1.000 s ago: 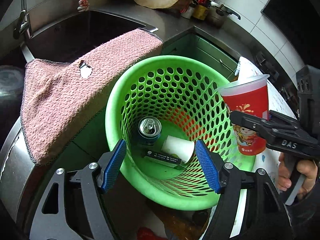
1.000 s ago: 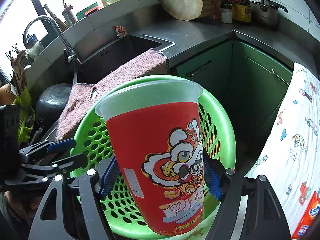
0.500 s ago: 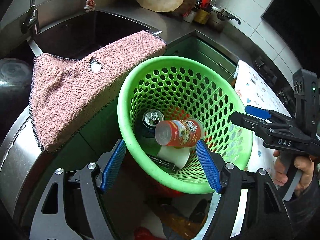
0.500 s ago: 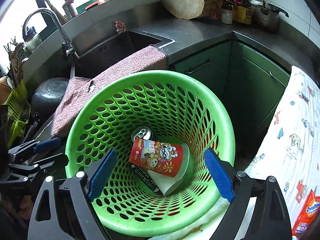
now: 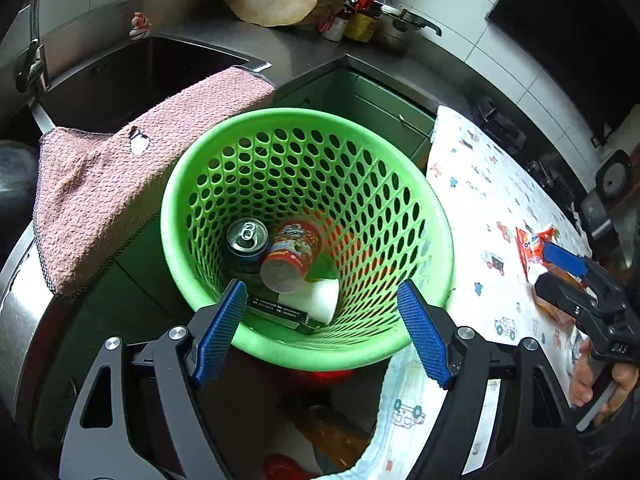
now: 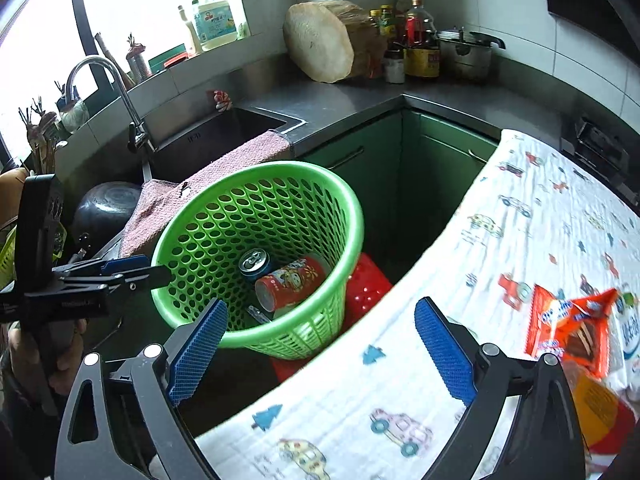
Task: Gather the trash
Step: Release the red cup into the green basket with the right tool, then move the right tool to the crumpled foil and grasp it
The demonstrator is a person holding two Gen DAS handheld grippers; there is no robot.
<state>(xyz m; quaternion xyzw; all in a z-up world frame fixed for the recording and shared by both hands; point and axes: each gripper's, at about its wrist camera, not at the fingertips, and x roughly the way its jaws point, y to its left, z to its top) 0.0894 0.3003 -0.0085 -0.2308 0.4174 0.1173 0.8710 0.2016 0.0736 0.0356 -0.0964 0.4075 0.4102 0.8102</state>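
Note:
A green perforated basket [image 5: 312, 114] [image 6: 280, 166] holds a red printed cup [image 5: 294, 254] [image 6: 290, 284] on its side, an upright drink can [image 5: 247, 238] [image 6: 253, 260], a white paper cup [image 5: 316, 298] and a dark flat pack [image 5: 276, 308]. My left gripper [image 5: 320, 286] hovers over the basket's near rim, jaws opening with nothing between them. My right gripper [image 6: 320, 304] stands over the edge of the patterned cloth, right of the basket, also opening and holding nothing. Orange snack wrappers [image 6: 568, 328] [image 5: 536, 246] lie on the cloth to its right.
A pink towel [image 5: 120, 184] hangs over the counter edge by the sink [image 5: 132, 72], left of the basket. A red perforated stool [image 6: 364, 284] shows beside and under the basket. Green cabinets, a round chopping block [image 6: 320, 42], bottles and a pot [image 6: 464, 56] line the back.
The right gripper let go of the red cup, which fell into the basket and lies on its side. That gripper then drew back to the right over the cloth. The left gripper backed off a little.

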